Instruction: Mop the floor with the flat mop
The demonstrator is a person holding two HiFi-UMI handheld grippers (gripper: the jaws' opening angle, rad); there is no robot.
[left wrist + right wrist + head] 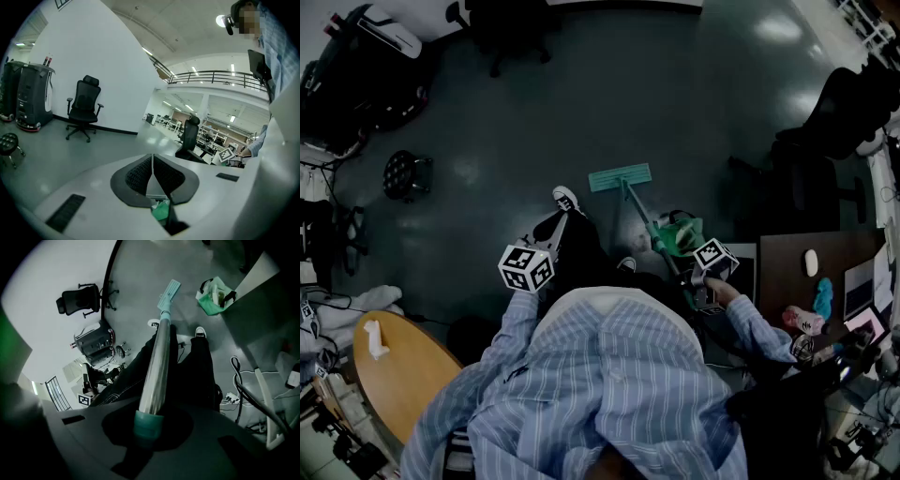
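Steel-bright mop handle (157, 366) likely feels light, stiff, slippery; right claw (149, 431) clamps its teal end cap (147, 420), left claw (152, 174) pressed together, empty.

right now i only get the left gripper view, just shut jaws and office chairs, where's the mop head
observer: the mop head lies flat on the floor, next to the person's forward shoe.
operator: ok, what's holding it
observer: the right hand-held gripper is shut on the mop handle, near its upper end.
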